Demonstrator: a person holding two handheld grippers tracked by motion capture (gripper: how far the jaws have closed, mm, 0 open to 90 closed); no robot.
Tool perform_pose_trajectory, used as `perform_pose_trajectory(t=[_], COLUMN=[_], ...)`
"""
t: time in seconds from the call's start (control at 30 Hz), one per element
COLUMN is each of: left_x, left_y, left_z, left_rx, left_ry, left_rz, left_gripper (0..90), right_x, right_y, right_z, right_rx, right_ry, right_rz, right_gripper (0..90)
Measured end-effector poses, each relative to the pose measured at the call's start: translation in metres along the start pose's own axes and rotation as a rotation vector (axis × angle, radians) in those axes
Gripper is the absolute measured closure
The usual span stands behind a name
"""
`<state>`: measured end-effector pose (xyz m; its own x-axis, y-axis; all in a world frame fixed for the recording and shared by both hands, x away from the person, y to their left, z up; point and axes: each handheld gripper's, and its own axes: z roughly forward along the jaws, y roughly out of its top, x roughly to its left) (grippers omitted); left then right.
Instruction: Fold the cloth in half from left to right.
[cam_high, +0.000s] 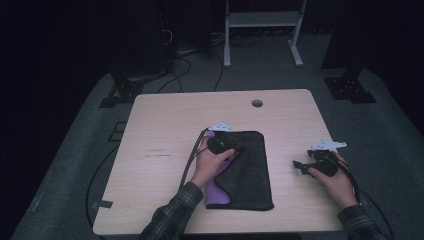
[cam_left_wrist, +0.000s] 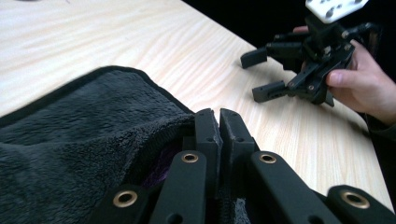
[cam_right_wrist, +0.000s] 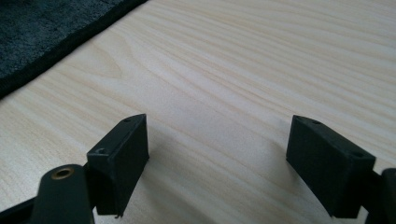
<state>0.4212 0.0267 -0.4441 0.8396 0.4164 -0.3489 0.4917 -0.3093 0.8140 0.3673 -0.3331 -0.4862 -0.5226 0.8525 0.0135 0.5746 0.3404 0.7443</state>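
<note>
Pinching the dark towel (cam_left_wrist: 84, 140) edge, left tongs (cam_left_wrist: 219, 122) closed, purple lining mostly hidden, right tongs (cam_right_wrist: 217, 163) spread over bare table (cam_right_wrist: 243, 70)

Dim room, grey carpet (cam_high: 65, 150)

From where I stand I count one table (cam_high: 165, 130), made of light wood, with one round hole (cam_high: 257, 103) near its far edge. On it lies one dark grey cloth (cam_high: 250, 170), and one purple layer (cam_high: 216, 192) shows under its near left edge. There are two claws: the left claw (cam_left_wrist: 218, 122) with its two jaws pressed together on the edge of the cloth, and the right claw (cam_right_wrist: 217, 163) with its two jaws wide apart over bare wood. Two hands hold them, one each. Behind the table stands one white frame (cam_high: 262, 30) on the floor
</note>
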Motion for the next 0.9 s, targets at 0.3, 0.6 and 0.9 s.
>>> perform_pose_trajectory(t=[0.3,0.6,0.9], left_x=[0.001,-0.003,-0.003], left_y=[-0.002,0.003,0.000], left_z=[0.030,0.045,0.068], left_rx=[0.057,0.073,0.157], left_ry=[-0.008,-0.013,0.007], left_rz=[0.002,0.000,-0.001], left_gripper=[86.6,86.6,84.5], right_x=[0.000,0.000,0.000], right_y=[0.000,0.000,0.000], right_z=[0.000,0.000,0.000], right_rx=[0.000,0.000,0.001], right_ry=[0.001,0.001,0.001], right_rz=[0.000,-0.001,-0.002], right_gripper=[19.5,19.4,19.3])
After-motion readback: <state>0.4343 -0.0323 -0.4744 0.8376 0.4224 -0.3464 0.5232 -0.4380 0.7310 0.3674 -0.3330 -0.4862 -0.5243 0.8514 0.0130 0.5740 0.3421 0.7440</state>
